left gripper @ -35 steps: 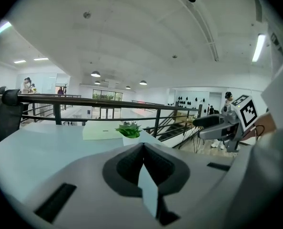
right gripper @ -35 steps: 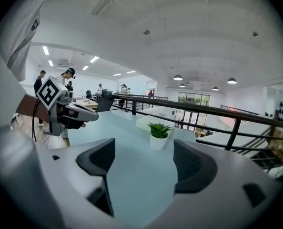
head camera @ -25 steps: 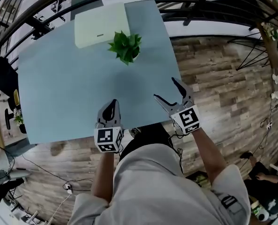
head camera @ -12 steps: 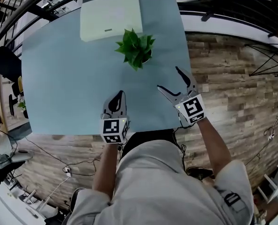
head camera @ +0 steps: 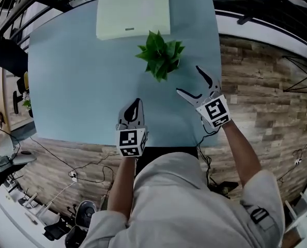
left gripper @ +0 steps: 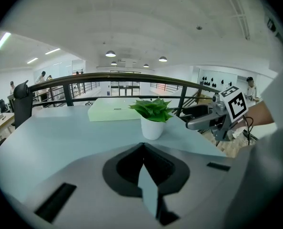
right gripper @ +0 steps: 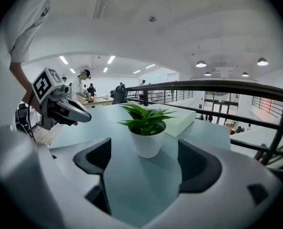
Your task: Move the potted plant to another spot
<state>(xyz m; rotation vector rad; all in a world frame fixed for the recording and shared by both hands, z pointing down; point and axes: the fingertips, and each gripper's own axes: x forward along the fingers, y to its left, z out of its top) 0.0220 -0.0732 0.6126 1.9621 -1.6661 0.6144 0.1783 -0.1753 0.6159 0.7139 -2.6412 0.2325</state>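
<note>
A potted plant (head camera: 161, 60), green leaves in a small white pot (right gripper: 146, 140), stands upright on the pale blue table (head camera: 76, 87) near its right edge. My right gripper (head camera: 194, 84) is open, just short of the plant on its right-front side. Its jaws have just been opening and nothing is between them; in the right gripper view the pot stands a little ahead of the gap. My left gripper (head camera: 135, 106) is shut and empty, hovering over the table nearer me, left of the plant. The left gripper view shows the pot (left gripper: 152, 127) farther ahead, with the right gripper (left gripper: 194, 119) beside it.
A flat pale green box (head camera: 134, 12) lies at the table's far edge, just behind the plant. A dark metal railing (left gripper: 132, 78) runs beyond the table. Wooden floor (head camera: 267, 97) lies past the table's right edge. People stand far off in the hall.
Both grippers have moved forward over the table toward the plant. The right gripper's jaws stand wider apart than before. The plant has not moved.
</note>
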